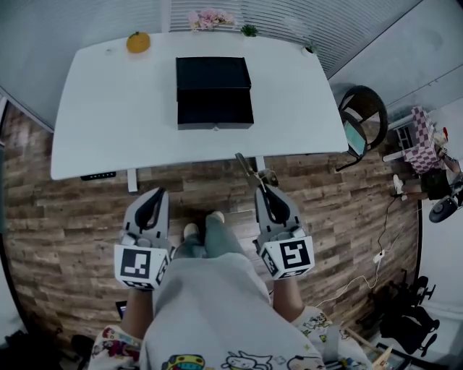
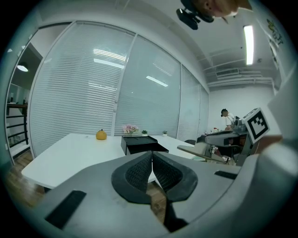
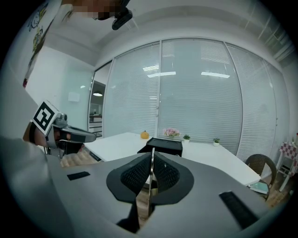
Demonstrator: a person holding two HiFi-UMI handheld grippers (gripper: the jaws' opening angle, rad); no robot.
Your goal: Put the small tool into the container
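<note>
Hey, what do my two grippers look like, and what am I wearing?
Both the left gripper and the right gripper have light grey tapered shells, dark ribbed pads and a rear cube with black-and-white square markers. No cables show. Your light top has cartoon-printed sleeves.

This looks like an office meeting room. Floor-to-ceiling glass partitions [image 3: 200, 93] backed with slatted blinds wall it in, and a ceiling strip light [image 2: 249, 44] runs overhead. A long white worktop [image 1: 116, 108] stands on a wood-plank floor [image 1: 72, 209], with a round-backed chair [image 1: 362, 115] beside it. Small potted plants [image 3: 186, 137] and flowers [image 1: 210, 18] line its far edge.
</note>
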